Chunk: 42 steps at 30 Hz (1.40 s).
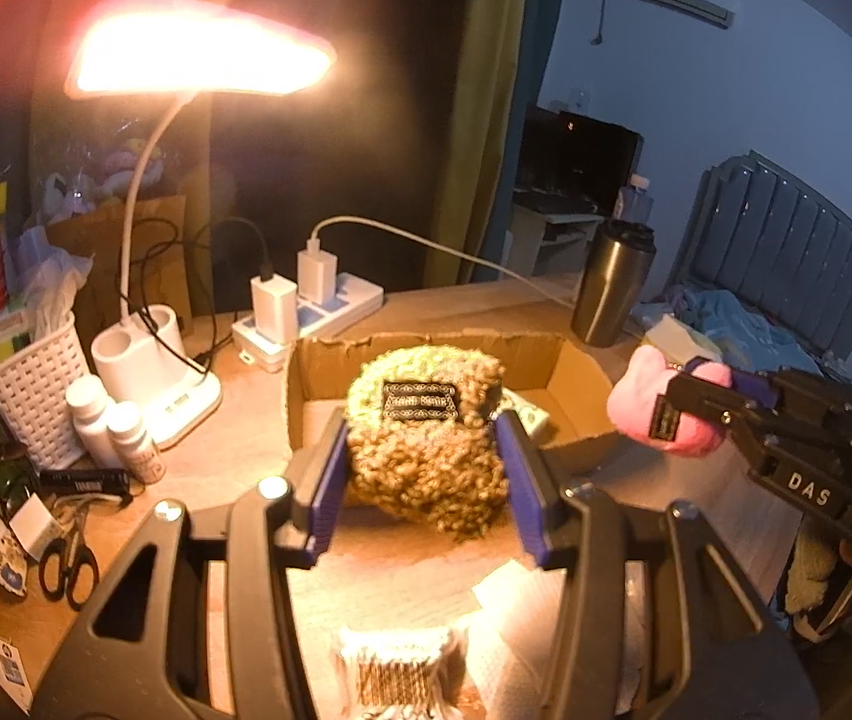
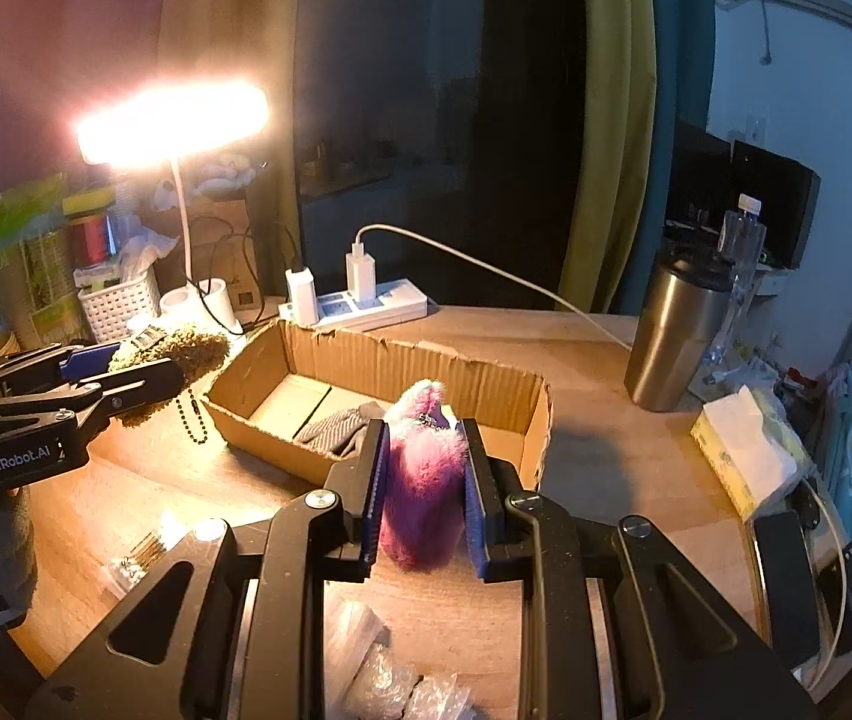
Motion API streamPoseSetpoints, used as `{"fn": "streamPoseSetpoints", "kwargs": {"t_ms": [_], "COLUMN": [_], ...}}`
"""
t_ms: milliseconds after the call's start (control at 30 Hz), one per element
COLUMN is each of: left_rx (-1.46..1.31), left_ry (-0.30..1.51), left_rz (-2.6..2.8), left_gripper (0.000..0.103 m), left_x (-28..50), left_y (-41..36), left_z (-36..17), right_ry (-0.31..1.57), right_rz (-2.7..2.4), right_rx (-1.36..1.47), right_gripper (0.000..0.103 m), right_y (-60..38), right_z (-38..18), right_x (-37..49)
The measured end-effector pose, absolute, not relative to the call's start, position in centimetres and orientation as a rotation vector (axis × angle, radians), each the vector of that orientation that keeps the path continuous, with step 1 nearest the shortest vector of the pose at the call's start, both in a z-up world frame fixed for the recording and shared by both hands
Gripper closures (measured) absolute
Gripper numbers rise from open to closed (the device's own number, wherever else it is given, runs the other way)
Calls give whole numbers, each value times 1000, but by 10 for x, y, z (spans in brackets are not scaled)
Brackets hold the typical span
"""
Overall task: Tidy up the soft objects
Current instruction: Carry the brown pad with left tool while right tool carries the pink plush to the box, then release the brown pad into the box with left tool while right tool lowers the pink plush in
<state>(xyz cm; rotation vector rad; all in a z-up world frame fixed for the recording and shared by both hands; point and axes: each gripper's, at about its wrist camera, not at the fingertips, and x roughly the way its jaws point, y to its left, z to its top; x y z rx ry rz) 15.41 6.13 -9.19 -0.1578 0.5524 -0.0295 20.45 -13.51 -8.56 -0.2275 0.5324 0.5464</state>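
Note:
My left gripper (image 1: 426, 456) is shut on a curly olive-brown plush (image 1: 462, 372) with a black label, held above the near edge of an open cardboard box (image 1: 426, 343). In the right wrist view the same plush (image 2: 198, 348) hangs left of the box with a bead chain (image 2: 195, 420) dangling below it, still in the left gripper (image 2: 144, 369). My right gripper (image 2: 423, 468) is shut on a fluffy pink-purple plush (image 2: 426, 498) in front of the box (image 2: 402, 360). From the left wrist view this pink plush (image 1: 642, 396) and the right gripper (image 1: 687, 399) are at the box's right. A grey cloth (image 2: 336, 429) lies inside.
A lit desk lamp (image 1: 198, 60), a power strip with chargers (image 1: 318, 312), a white basket (image 1: 36, 384), small bottles (image 1: 108, 426) and scissors (image 1: 69, 564) crowd the left. A steel tumbler (image 2: 675, 330) and tissue box (image 2: 744, 450) stand right. Plastic packets (image 2: 390, 678) lie near.

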Motion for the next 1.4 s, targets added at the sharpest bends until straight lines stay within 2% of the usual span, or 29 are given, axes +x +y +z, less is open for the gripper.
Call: {"fn": "streamPoseSetpoints", "kwargs": {"t_ms": [700, 1400], "left_rx": [-158, -117], "left_ry": [549, 674], "left_rz": [-13, 31], "left_gripper": [54, 53], "left_x": [198, 252], "left_y": [74, 75], "left_z": [-96, -150], "right_ry": [543, 640], "right_rz": [513, 486], "right_rx": [-206, -185], "right_gripper": [79, 79], "right_y": [-138, -141], "right_z": [-90, -136], "right_x": [255, 312]}}
